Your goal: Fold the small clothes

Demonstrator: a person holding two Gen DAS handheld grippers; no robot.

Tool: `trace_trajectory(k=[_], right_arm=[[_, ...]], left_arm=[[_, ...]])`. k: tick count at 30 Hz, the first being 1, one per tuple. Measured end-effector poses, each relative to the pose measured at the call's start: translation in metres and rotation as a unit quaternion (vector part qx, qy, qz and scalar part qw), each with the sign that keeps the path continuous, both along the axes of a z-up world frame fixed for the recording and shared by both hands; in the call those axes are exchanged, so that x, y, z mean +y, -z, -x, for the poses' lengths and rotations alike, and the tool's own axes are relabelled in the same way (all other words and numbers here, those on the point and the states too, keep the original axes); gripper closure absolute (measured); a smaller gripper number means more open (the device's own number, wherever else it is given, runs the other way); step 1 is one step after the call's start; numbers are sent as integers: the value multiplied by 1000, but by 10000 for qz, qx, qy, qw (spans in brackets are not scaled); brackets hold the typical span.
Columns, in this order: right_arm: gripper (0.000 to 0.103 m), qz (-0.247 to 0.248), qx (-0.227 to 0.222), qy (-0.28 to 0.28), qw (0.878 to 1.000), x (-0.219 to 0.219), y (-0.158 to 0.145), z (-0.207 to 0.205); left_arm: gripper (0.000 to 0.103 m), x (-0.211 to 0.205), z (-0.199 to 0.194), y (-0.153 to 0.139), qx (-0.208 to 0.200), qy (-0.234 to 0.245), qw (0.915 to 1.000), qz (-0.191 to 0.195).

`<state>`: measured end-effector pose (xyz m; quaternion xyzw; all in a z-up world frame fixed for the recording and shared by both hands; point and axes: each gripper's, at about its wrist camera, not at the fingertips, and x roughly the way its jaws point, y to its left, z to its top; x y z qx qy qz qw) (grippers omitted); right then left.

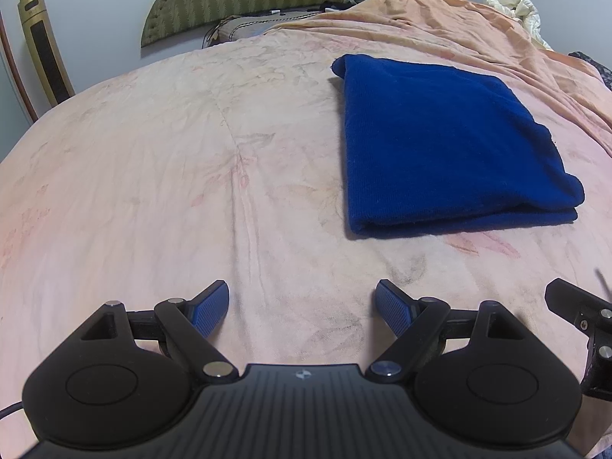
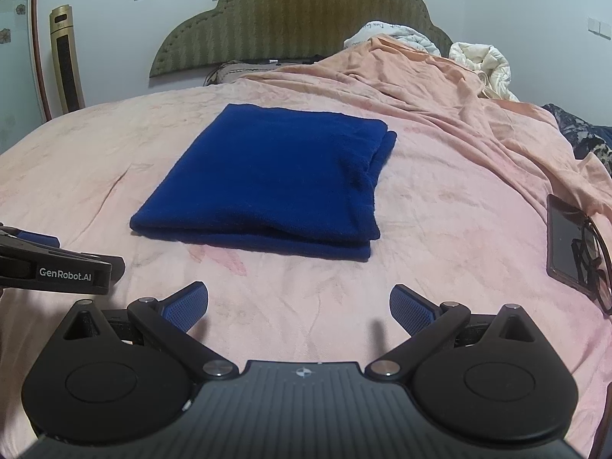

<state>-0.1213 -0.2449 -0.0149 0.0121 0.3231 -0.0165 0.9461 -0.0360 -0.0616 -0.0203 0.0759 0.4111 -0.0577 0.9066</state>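
We see blue folded cloth (image 2: 264, 179) at centre of right wrist frame, flat on pink bed sheet (image 2: 440, 229), folded edge near us, layered edges at right side. In left wrist frame it sits right of centre. Left gripper (image 1: 302, 306) wide apart, holds nothing; right gripper (image 2: 298, 308) also wide apart, empty. Both short of cloth, not touching. We note bare sheet between grippers and cloth, more bare sheet at left. Phone (image 2: 566, 244) and glasses (image 2: 594, 264) near right frame edge. Headboard (image 2: 290, 26) at top.
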Motion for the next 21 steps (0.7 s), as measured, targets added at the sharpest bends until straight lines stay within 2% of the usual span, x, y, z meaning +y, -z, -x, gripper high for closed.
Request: trace_trajectory(k=[21], right_arm=[[0,-47,-13,-61,10000,1,-2,-3]], left_arm=[[19,0,0,1,-36,19,10000,-84]])
